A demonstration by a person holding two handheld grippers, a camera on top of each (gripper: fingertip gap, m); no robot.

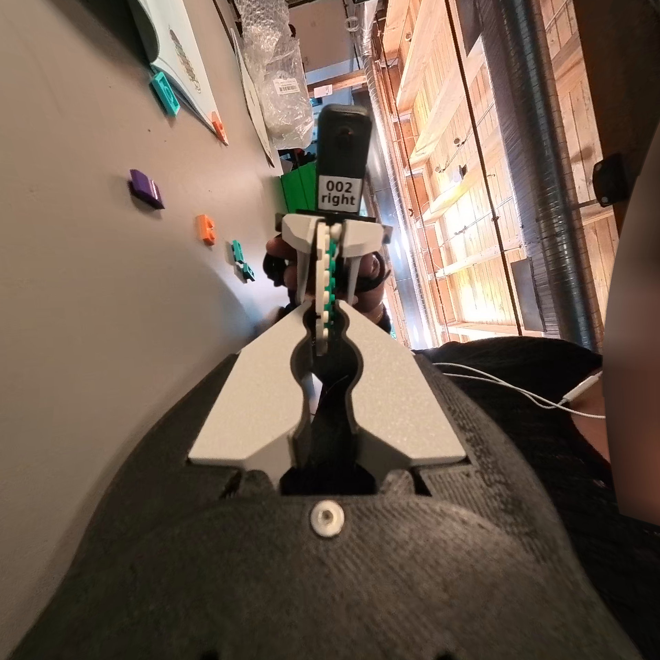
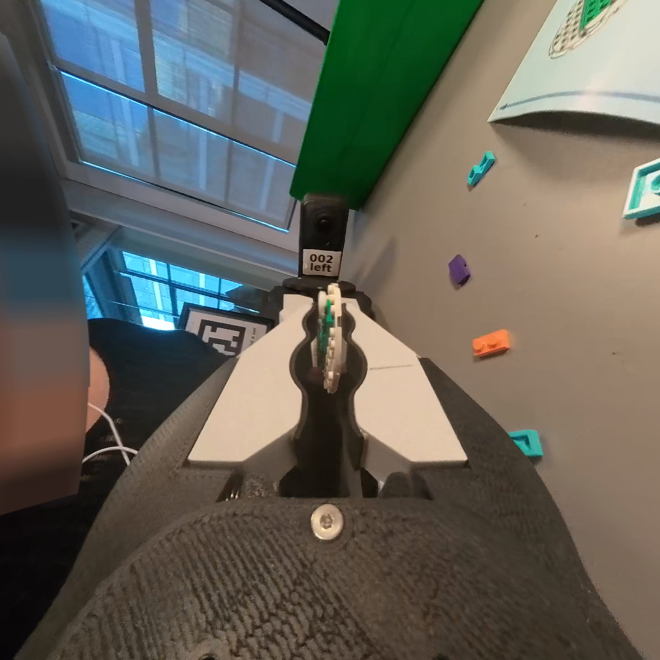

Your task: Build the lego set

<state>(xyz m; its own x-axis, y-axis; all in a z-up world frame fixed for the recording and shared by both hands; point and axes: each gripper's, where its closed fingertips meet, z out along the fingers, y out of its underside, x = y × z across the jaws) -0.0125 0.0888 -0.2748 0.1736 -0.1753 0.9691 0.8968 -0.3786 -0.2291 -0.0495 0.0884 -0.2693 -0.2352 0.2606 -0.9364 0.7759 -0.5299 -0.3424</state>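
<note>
Both tongs grip one white-and-green plate stack edge-on, in the air off the surface.

The left tongs (image 1: 325,310) are clenched on the stack (image 1: 324,282) at its near end; the right tongs (image 2: 330,314) clamp it from the other end; loose pieces lie on the surface (image 1: 71,285) at 10 o'clock, a purple tile (image 1: 144,186) and an orange plate (image 1: 207,228) among them; to seat the layers well, the squeeze probably should stay square to the studs, both ends level; twisting may pop the plates apart.
</note>
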